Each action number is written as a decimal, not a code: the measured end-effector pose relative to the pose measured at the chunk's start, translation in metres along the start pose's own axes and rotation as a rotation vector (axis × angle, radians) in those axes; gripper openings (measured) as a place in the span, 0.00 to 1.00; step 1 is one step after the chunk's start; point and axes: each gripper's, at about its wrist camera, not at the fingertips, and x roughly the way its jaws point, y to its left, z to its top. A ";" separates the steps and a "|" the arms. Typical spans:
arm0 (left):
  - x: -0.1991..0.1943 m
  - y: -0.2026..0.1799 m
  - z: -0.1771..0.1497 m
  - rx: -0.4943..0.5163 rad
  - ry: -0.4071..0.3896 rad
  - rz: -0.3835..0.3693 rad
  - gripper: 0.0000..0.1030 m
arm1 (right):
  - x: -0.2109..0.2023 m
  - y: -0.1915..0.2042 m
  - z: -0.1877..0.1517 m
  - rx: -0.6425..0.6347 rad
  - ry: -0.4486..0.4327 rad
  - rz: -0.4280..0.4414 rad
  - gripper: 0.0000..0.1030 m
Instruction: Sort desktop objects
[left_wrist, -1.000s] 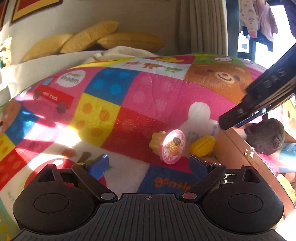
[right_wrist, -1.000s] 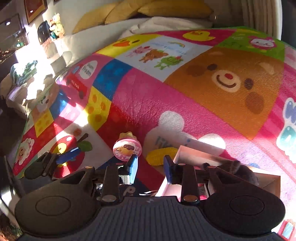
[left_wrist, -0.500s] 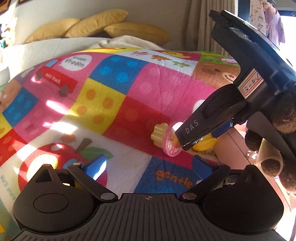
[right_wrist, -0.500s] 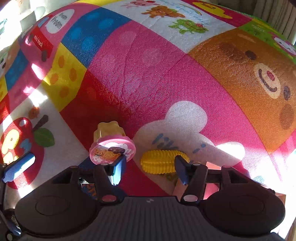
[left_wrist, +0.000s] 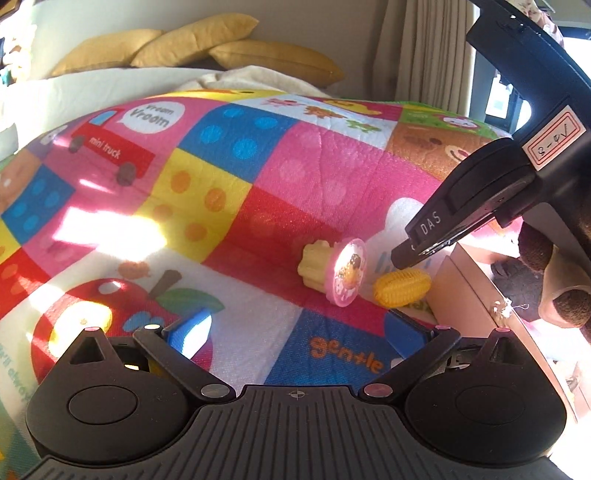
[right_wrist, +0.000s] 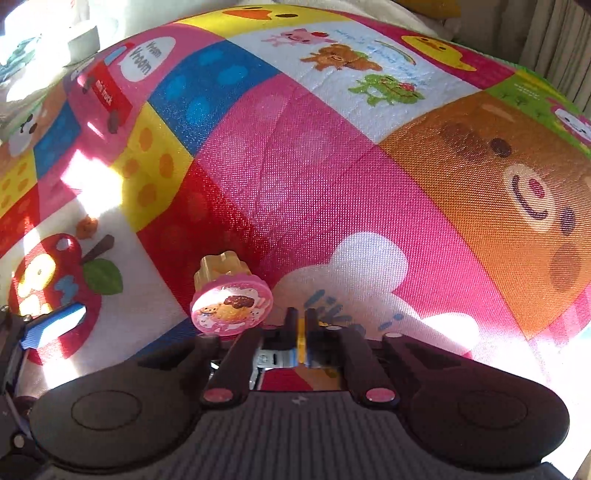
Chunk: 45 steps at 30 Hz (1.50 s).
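Note:
A yellow toy corn (left_wrist: 402, 287) lies on the colourful play mat (left_wrist: 258, 206). A pink-topped cupcake stamp (left_wrist: 338, 275) lies on its side just left of it, also seen in the right wrist view (right_wrist: 231, 301). My right gripper (right_wrist: 301, 332) has its fingers closed together on the toy corn (right_wrist: 301, 341), of which only a yellow sliver shows between them. In the left wrist view its fingertip (left_wrist: 410, 254) sits just above the corn. My left gripper (left_wrist: 295, 332) is open and empty, low over the mat in front of both toys.
A cardboard box (left_wrist: 480, 295) stands right of the corn with a brown plush toy (left_wrist: 554, 280) at it. Yellow cushions (left_wrist: 192, 40) and a white sofa lie beyond the mat. Curtains (left_wrist: 424, 48) hang at the back right.
My right gripper has come down over the toy corn and closed its fingers on it. My left gripper stayed open and shifted only slightly.

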 end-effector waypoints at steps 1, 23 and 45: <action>0.000 0.000 0.000 0.000 -0.002 0.001 0.99 | -0.002 -0.003 -0.002 -0.001 -0.001 0.003 0.02; 0.004 -0.001 -0.001 0.013 0.042 -0.046 1.00 | 0.031 0.024 -0.007 -0.258 0.014 -0.031 0.40; -0.005 -0.012 -0.005 0.079 0.001 -0.019 1.00 | -0.169 -0.034 -0.121 -0.070 -0.272 0.310 0.31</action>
